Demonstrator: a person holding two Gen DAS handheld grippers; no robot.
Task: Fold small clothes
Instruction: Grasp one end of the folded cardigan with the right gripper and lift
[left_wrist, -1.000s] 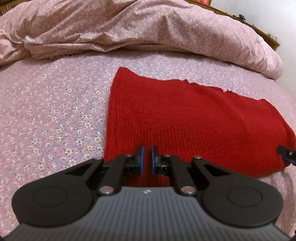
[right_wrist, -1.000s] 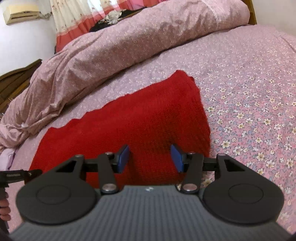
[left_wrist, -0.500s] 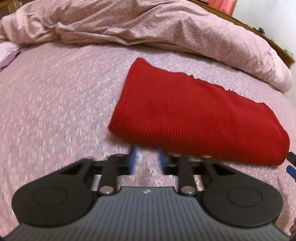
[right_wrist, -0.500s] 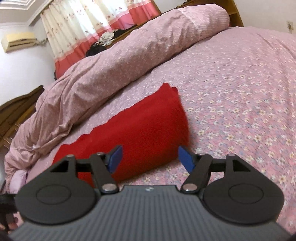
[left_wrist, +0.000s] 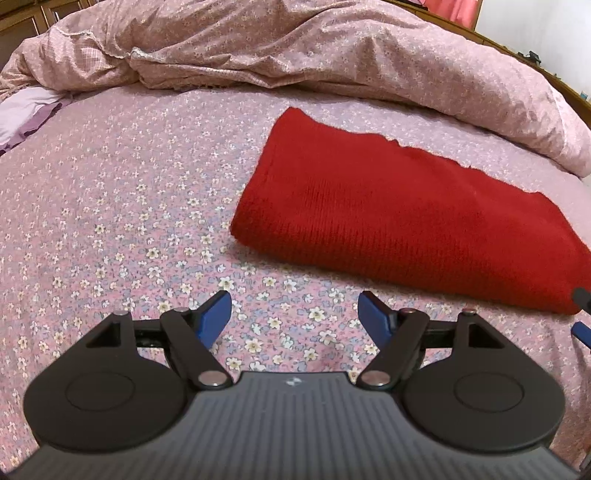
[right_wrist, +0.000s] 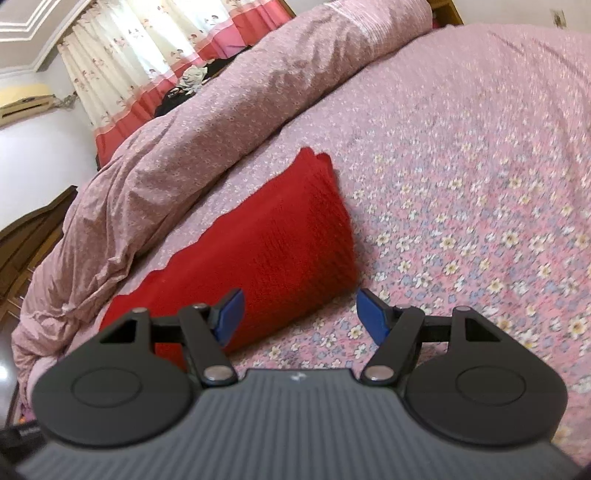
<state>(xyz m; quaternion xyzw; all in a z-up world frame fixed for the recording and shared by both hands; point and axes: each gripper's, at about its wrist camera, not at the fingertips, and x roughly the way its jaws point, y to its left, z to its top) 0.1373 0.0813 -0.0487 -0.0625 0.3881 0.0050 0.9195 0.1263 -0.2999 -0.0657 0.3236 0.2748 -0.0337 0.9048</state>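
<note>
Item 1: red knit garment (left_wrist: 406, 218), folded into a long flat rectangle. Lies on the bed sheet (left_wrist: 122, 206), pink w/ small floral print. Rounded fold edge faces the cameras; far edge uneven, layers slightly stepped. In left wrist view it sits right of centre, ahead of the fingers and apart from them. In right wrist view the same garment (right_wrist: 266, 254) runs from centre back toward lower left, one short end near centre of frame.

Item 2: left hand-held gripper (left_wrist: 295, 314). Blue-padded fingers spread wide, nothing between them, only sheet beneath. Not touching the garment; positioned near its fold edge, toward its left end.

Item 3: right hand-held gripper (right_wrist: 298, 312). Fingers spread wide, holding nothing. Left pad (right_wrist: 231, 314) overlaps the garment's near edge in view; contact cannot be told. Right pad over bare sheet. A bit of this gripper shows at the far right edge of left wrist view.

Item 4: duvet (left_wrist: 314, 48), same pink floral, bunched in a long ridge behind the garment, along the far side of the bed.

Item 5: pale lilac cloth (left_wrist: 26, 114), far left on the bed, partly cut off.

Item 6: background, right wrist view: curtains (right_wrist: 140, 48), cream w/ red band; wall AC unit (right_wrist: 26, 105); dark wood furniture (right_wrist: 26, 240) at left.
</note>
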